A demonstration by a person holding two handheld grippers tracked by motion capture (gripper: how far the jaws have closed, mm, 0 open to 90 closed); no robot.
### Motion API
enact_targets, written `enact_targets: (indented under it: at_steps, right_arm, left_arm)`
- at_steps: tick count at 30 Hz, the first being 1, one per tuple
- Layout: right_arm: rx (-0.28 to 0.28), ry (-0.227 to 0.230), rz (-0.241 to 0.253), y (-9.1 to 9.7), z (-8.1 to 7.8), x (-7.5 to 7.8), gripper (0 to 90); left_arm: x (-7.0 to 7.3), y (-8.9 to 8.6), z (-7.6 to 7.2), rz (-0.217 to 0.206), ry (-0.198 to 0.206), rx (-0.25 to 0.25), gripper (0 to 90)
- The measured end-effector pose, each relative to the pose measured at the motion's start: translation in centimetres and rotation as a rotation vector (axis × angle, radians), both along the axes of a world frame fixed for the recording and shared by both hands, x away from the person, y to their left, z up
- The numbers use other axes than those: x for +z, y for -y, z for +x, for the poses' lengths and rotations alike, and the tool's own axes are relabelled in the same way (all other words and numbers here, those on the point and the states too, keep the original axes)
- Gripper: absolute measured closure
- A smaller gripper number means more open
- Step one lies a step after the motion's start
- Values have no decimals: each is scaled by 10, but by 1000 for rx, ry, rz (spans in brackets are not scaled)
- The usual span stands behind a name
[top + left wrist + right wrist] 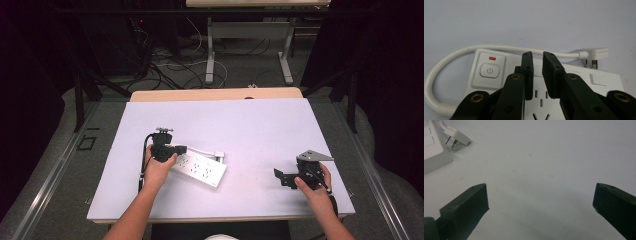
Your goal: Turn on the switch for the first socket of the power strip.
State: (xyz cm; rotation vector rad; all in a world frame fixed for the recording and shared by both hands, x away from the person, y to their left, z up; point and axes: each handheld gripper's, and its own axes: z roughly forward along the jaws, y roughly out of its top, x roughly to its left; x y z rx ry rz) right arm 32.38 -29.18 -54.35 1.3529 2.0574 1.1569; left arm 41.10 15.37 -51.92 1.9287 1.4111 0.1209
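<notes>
A white power strip (200, 170) lies flat on the pale mat, its white cable looping back to a plug (219, 155) beside it. My left gripper (179, 149) hovers over the strip's switch end. In the left gripper view its jaws (537, 53) stand close together with a narrow gap and nothing between them, just right of the power button (489, 70) with its red light. The cable (449, 56) curves round to the plug (596, 53). My right gripper (281, 176) rests at the mat's right, wide open (540, 195) over bare mat; the strip's corner (431, 147) and plug (456, 135) lie far off.
The pale mat (250, 125) covers a wooden table whose edge (215, 94) shows at the back. Beyond it stand desk legs (210, 60) and loose cables (170, 65) on the floor. Dark curtains flank both sides.
</notes>
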Motion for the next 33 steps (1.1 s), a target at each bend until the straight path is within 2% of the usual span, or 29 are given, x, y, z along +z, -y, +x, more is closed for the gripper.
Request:
enact_targets:
  at_steps: [1,2,3,4,7,11,14,25,27,29,33]
  right_arm:
    - [-2,-1,0,0,0,0,0]
    - [-2,-1,-1,0,0,0,0]
    - [-2,-1,-1,0,0,0,0]
    - [2,0,-4,1,0,0,0]
    - [2,0,-6,1,0,0,0]
    - [-1,-1,-6,1,0,0,0]
    - [-3,-2,-8,1,0,0,0]
    - [3,-2,-5,1,0,0,0]
    - [2,-1,-8,1,0,0,0]
    - [1,-2,-5,1,0,0,0]
    - [2,-2,-6,1,0,0,0]
  left_arm:
    - [-1,1,0,4,4,1,800]
    - [0,1,1,6,-8,-4,804]
    - [-2,2,1,4,4,6,804]
    - [-1,1,2,9,-10,-4,816]
    - [-3,3,2,12,-2,6,826]
    - [-4,3,4,22,-21,-12,844]
    - [-6,4,4,21,-6,4,847]
    - [-8,7,5,34,-7,8,868]
    - [-8,7,5,43,-12,8,871]
    - [-8,6,5,36,-20,-1,871]
    - [-8,7,4,46,-11,11,876]
